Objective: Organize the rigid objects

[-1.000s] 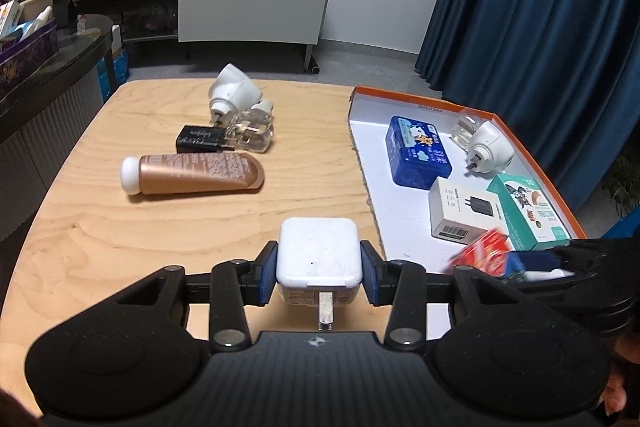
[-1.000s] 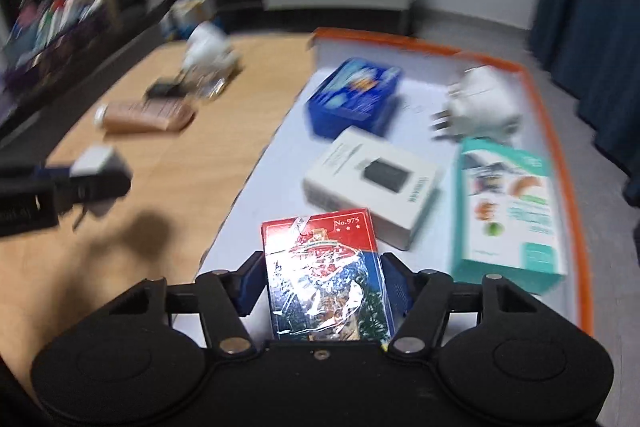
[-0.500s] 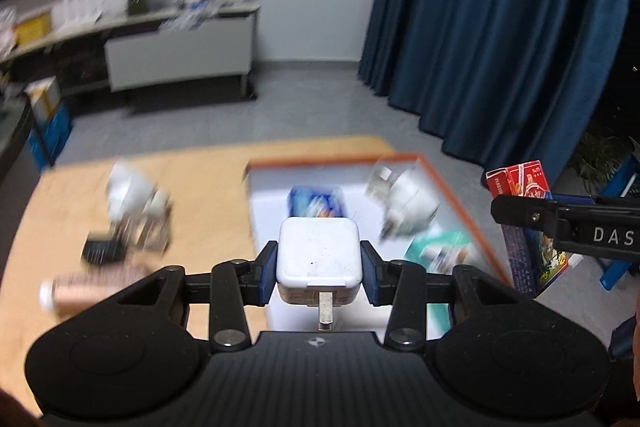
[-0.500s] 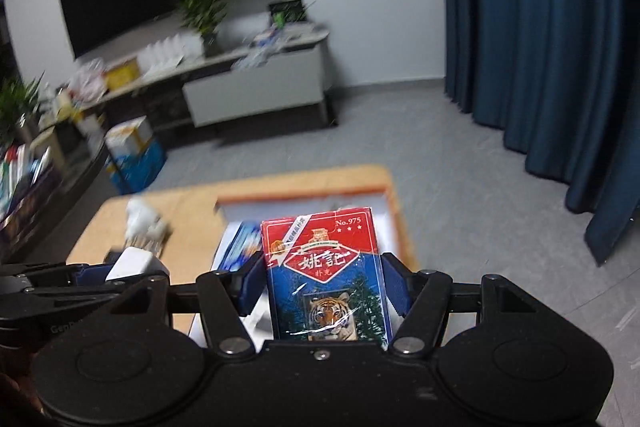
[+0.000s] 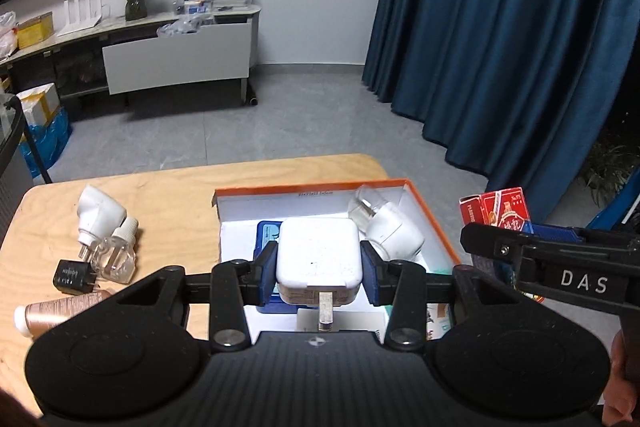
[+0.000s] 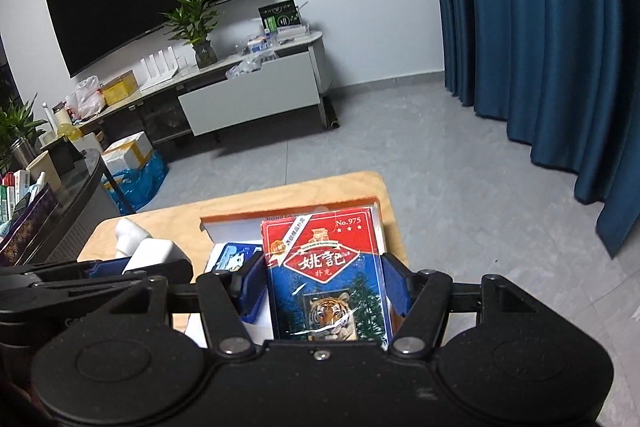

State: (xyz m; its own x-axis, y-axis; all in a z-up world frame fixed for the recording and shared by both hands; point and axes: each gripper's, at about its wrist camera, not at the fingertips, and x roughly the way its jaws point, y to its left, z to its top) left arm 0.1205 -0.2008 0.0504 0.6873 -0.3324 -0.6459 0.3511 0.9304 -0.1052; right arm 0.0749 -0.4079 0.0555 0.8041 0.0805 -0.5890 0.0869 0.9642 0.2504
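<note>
We hold the left gripper (image 5: 319, 262) closed on a white charger (image 5: 318, 254), prongs facing back toward the camera, raised above the orange-rimmed tray (image 5: 434, 213) on the bench (image 5: 172, 195). The right gripper (image 6: 325, 287) clamps a card pack (image 6: 326, 275), red and blue with a tiger print, upright between its blue pads, also above the tray. In the tray we see a blue box (image 5: 267, 230) and a white plug (image 5: 390, 233); further boxes lie below the charger, mostly hidden. On the bench left of the tray: another white plug (image 5: 96, 213), a clear bottle (image 5: 114, 255), a black adapter (image 5: 72, 275), and what looks like a bronze tube (image 5: 60, 311).
</note>
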